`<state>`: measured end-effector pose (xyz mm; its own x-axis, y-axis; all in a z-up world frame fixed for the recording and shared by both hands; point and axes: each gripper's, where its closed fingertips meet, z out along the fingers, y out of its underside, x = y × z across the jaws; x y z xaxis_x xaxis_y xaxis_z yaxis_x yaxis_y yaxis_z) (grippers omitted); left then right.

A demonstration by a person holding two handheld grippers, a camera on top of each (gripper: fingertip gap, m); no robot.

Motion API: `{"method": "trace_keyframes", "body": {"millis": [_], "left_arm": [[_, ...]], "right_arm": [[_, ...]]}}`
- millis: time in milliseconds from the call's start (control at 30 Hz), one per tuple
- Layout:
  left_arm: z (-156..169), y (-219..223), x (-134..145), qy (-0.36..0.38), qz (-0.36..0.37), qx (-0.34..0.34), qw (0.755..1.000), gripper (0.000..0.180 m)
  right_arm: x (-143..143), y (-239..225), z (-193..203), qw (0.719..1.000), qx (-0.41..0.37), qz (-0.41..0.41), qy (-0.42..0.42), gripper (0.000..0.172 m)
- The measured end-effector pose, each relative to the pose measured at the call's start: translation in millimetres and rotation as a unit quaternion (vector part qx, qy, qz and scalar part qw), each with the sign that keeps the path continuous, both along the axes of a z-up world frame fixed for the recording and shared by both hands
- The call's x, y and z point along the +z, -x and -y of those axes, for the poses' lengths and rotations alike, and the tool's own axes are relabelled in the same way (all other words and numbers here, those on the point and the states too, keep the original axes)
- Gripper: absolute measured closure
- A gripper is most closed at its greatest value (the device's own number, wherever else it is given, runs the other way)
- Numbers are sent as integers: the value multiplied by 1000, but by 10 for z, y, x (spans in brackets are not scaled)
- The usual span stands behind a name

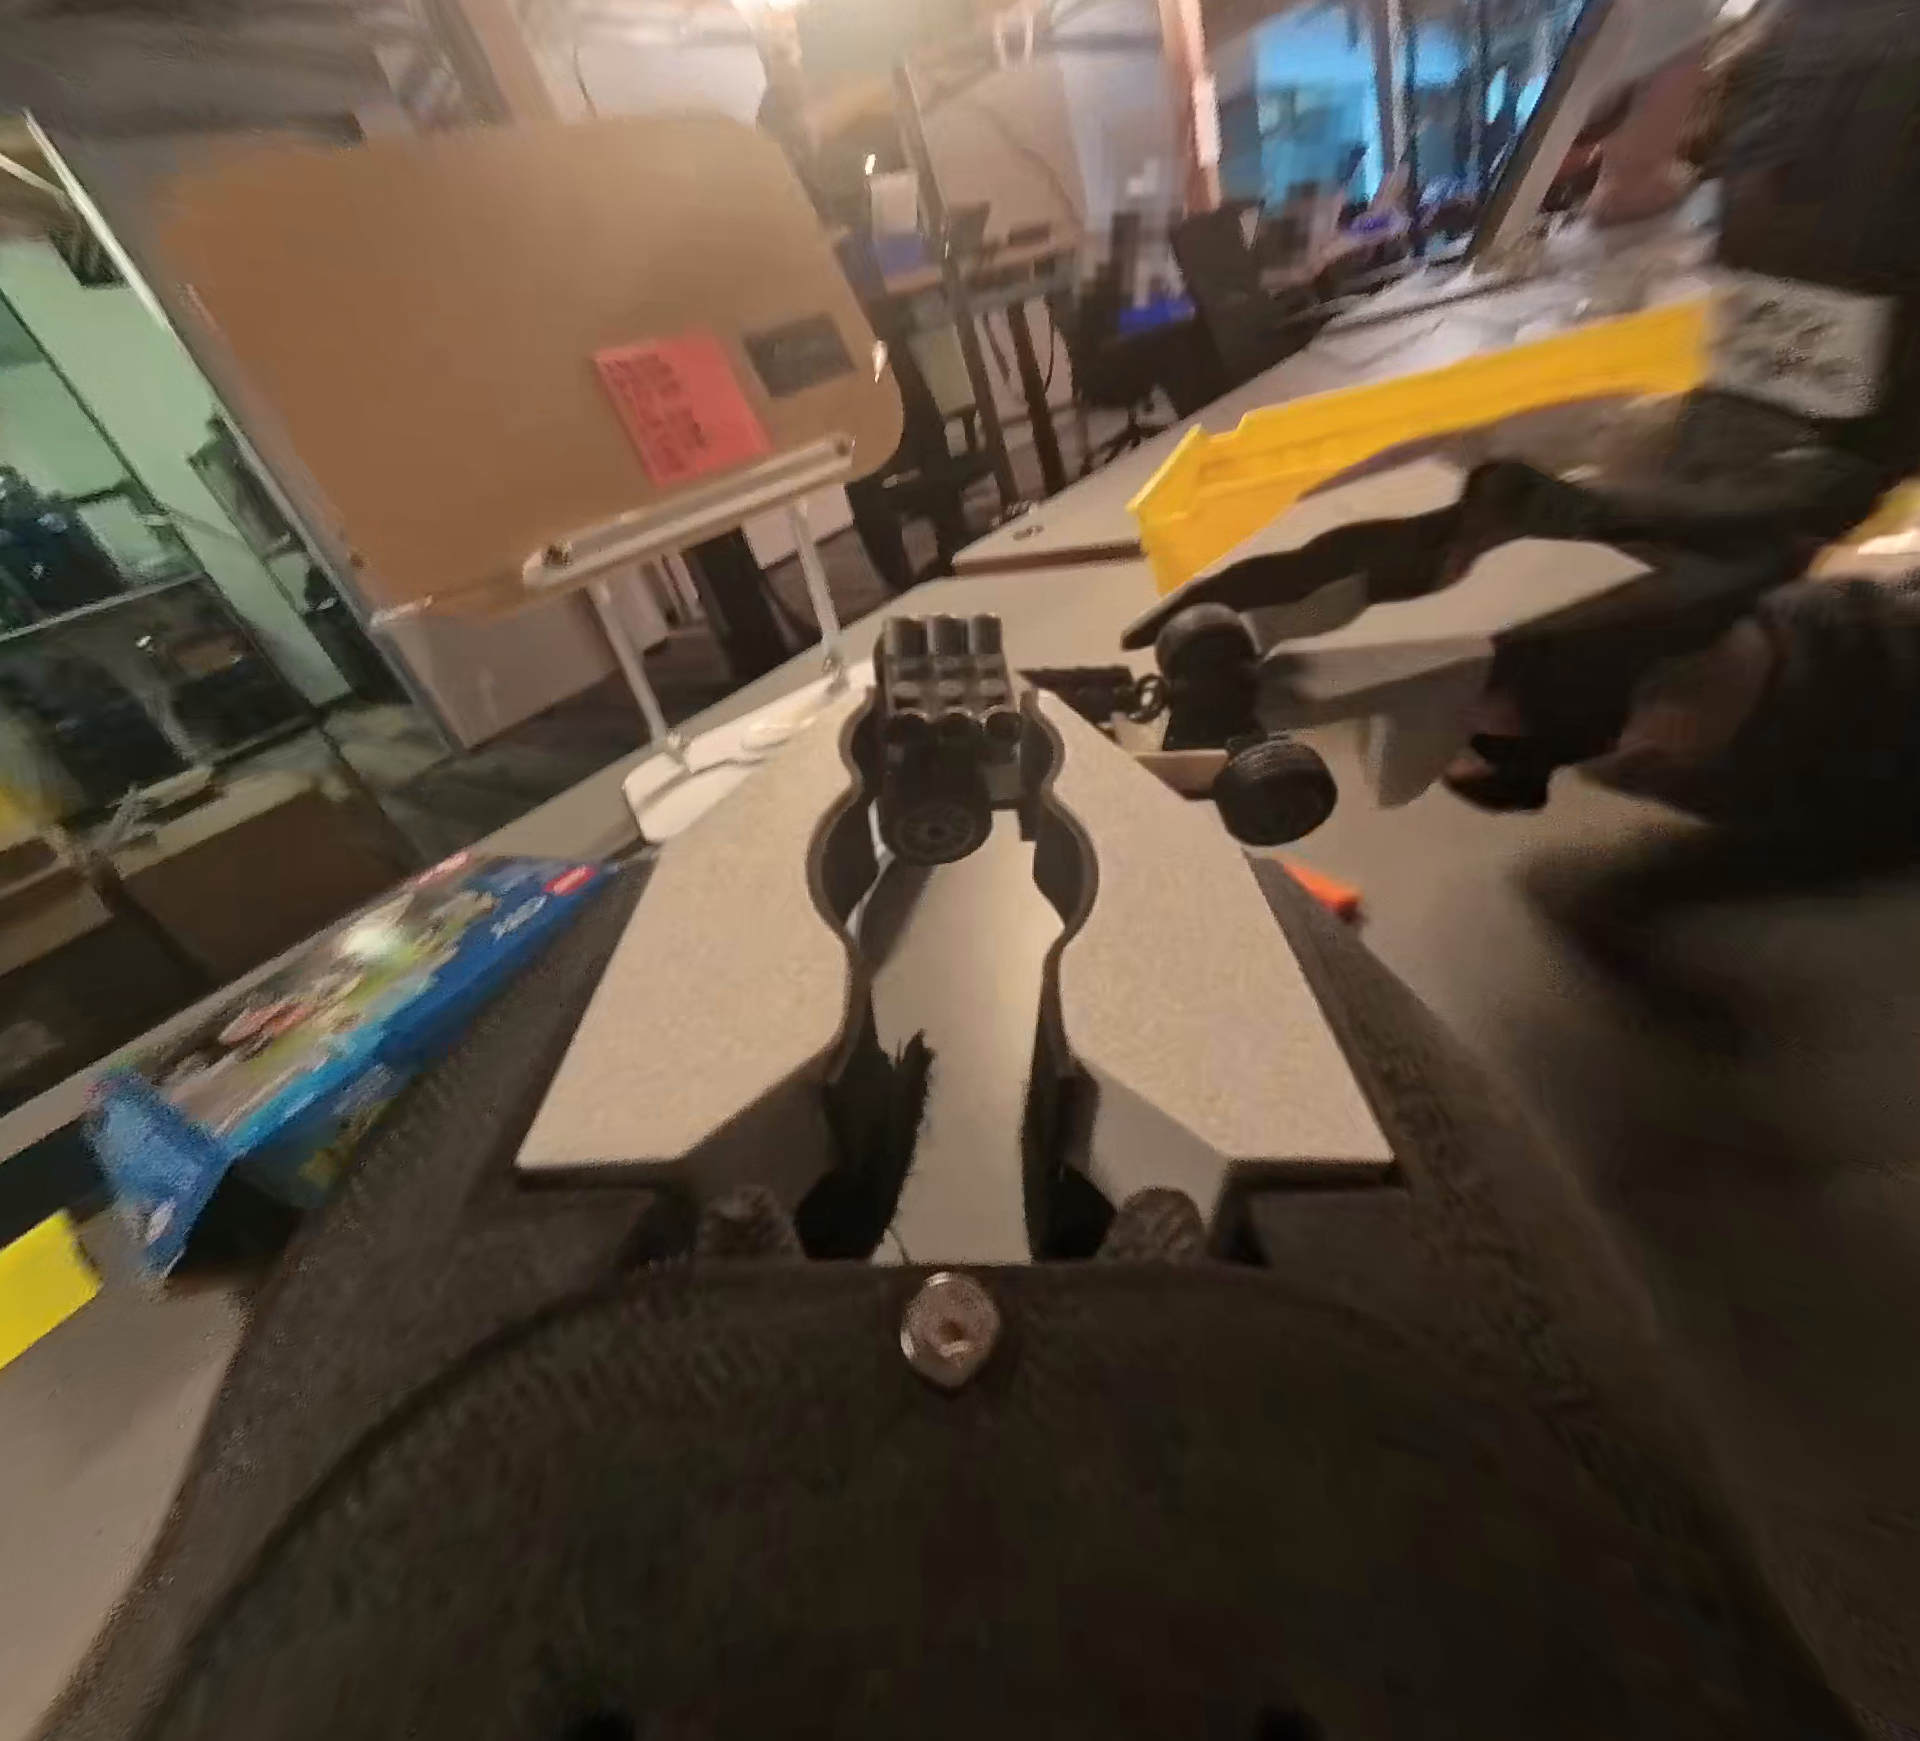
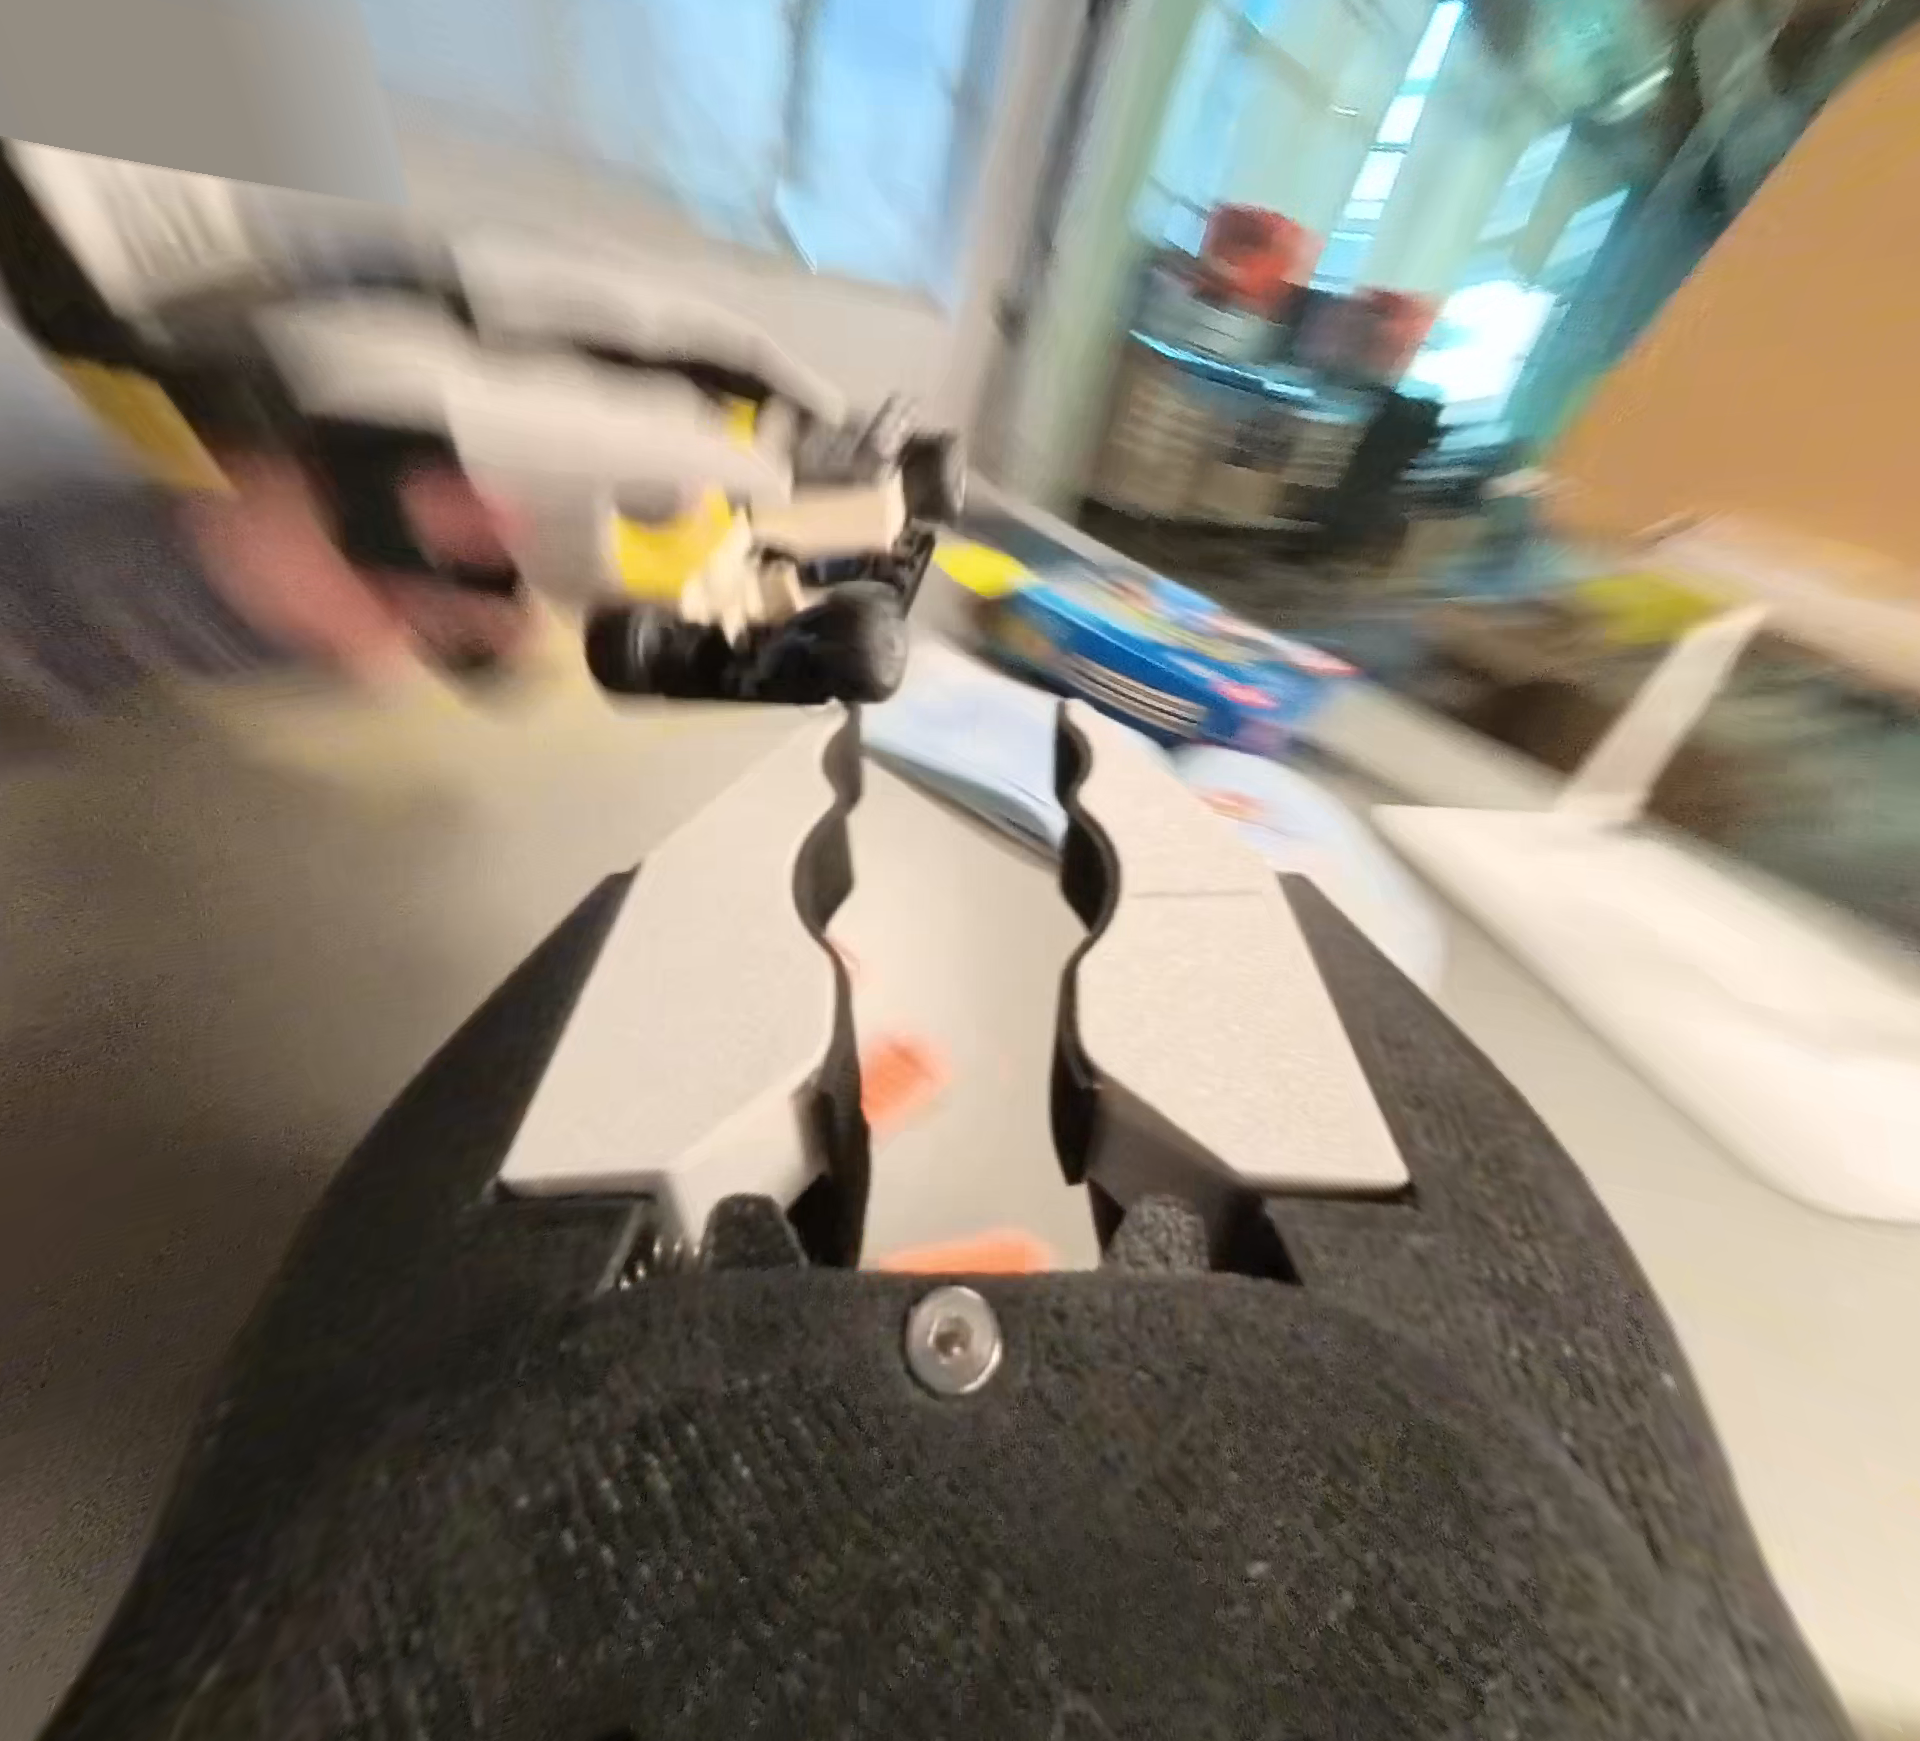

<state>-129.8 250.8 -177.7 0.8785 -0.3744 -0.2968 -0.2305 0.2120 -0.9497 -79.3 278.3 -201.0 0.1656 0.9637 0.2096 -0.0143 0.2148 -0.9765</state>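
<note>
My left gripper point(image 1: 940, 735) is closed on a toy brick vehicle point(image 1: 940, 746): both fingers point(image 1: 1101, 818) press against its dark grey studded body, and one black wheel sits between them, facing the camera. The vehicle is lifted clear of the desk point(image 1: 790, 756).

My right gripper point(image 2: 956, 735) is partly open with nothing between its fingers point(image 2: 1143, 850). In the right wrist view, heavily blurred, the vehicle hangs just beyond the fingertips and to their left, showing yellow and white bricks and black wheels; I cannot tell whether the tips touch it.

On the desk, a blue toy set box point(image 1: 312, 995) lies toward the left edge, in the left wrist view. A white stand point(image 1: 707, 766) carrying a brown board point(image 1: 499, 341) rests beyond the vehicle. A yellow bin point(image 1: 1403, 434) sits to the far right, an orange piece point(image 1: 1320, 886) nearer. A loose black wheel point(image 1: 1273, 787) shows just right of the left gripper, below the right gripper's fingers.
</note>
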Motion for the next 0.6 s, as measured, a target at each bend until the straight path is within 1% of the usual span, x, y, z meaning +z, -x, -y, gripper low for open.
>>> {"method": "trace_keyframes", "body": {"millis": [33, 100, 133, 200, 233, 267, 300, 333, 400, 467, 500, 533, 600], "left_arm": [[35, -19, 55, -11, 12, -12, 1000, 157], [84, -67, 108, -24, 23, -33, 999, 157], [116, -107, 126, -32, 23, -47, 998, 157], [170, -225, 98, -35, 6, -77, 996, 157], [178, -267, 70, -37, -10, -81, 996, 157], [196, -322, 35, -38, -30, -89, 995, 157], [221, -383, 2, -42, -51, -100, 993, 157], [239, -430, -29, -47, -73, -103, 991, 157], [262, -500, -97, -59, -125, -101, 985, 157], [290, -551, -137, -73, -158, -101, 980, 157], [302, -574, -163, -74, -168, -107, 977, 157], [306, -584, -183, -74, -175, -108, 976, 157], [315, -614, -211, -75, -180, -114, 974, 157]], "right_arm": [[97, -32, 35, 996, 46, -38, 73, 131], [183, -74, 31, 966, 121, -83, 211, 117], [182, -79, 49, 943, 164, -89, 275, 116], [257, -125, 112, 877, 258, -114, 390, 113], [274, -145, 134, 846, 291, -118, 430, 113], [247, -139, 161, 827, 310, -107, 456, 113], [211, -129, 225, 817, 327, -88, 466, 113], [169, -116, 312, 812, 342, -61, 468, 113], [7, -56, 457, 817, 346, 5, 462, 115], [-85, -49, 594, 822, 359, 47, 440, 126], [-89, -59, 635, 821, 368, 54, 434, 140], [-112, -56, 640, 825, 365, 60, 428, 149], [-246, -18, 601, 852, 331, 89, 397, 164]]}}
